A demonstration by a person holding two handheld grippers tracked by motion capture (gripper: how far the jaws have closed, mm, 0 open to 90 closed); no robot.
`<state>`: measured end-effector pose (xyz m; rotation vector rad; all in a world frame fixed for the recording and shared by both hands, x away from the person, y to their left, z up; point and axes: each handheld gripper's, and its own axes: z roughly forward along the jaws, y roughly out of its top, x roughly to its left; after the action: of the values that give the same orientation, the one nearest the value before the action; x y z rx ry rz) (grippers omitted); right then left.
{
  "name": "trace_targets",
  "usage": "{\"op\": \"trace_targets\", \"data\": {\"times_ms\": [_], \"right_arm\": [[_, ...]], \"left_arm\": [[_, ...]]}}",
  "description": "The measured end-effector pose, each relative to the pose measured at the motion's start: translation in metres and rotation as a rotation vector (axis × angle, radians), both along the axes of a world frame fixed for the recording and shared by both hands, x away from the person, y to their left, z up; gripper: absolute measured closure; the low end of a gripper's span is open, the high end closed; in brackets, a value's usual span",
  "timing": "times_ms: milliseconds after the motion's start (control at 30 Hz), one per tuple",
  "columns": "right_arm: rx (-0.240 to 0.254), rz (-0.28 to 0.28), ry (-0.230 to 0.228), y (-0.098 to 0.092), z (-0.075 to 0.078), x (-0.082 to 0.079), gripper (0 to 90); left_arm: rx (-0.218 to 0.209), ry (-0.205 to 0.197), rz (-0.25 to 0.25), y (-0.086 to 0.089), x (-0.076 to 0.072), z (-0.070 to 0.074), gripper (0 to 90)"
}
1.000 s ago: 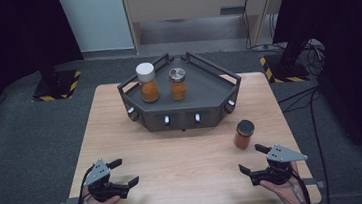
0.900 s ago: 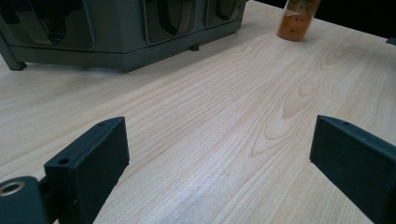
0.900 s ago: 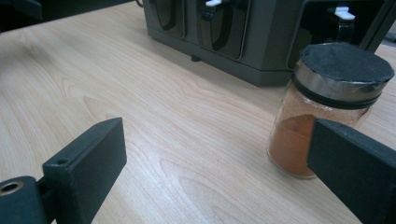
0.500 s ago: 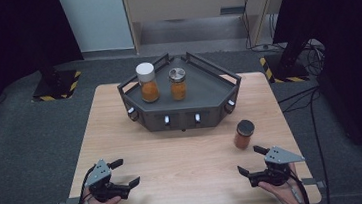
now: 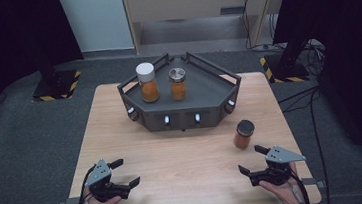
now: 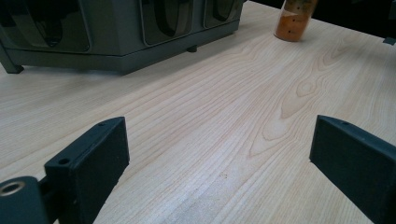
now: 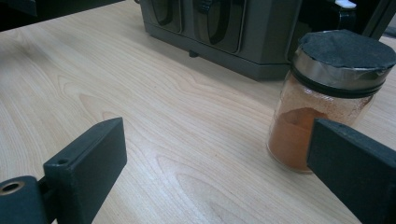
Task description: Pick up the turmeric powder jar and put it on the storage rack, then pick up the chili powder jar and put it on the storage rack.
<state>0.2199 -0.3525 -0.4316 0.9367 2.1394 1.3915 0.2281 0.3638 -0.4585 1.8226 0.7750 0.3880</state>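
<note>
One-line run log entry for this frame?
left gripper: open, idle | right gripper: open, near black-lidded orange spice jar on table | two spice jars on dark grey rack

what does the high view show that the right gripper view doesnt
High view alone: two spice jars standing on the rack's top, a white-lidded jar and a metal-lidded jar, and both open grippers at the near table edge, the left gripper and the right gripper. Right gripper view alone: the orange powder line in the black-lidded jar, close up. Both: that jar, the grey rack and the wooden table.
</note>
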Motion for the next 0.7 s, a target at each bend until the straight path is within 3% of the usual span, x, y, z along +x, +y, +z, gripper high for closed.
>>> {"op": "trace_targets", "data": {"times_ms": [700], "right_arm": [[-0.004, -0.001, -0.003, 0.0005, 0.0003, -0.0007, 4.9]], "left_arm": [[0.002, -0.002, -0.006, -0.0003, 0.0004, 0.0003, 4.0]]}}
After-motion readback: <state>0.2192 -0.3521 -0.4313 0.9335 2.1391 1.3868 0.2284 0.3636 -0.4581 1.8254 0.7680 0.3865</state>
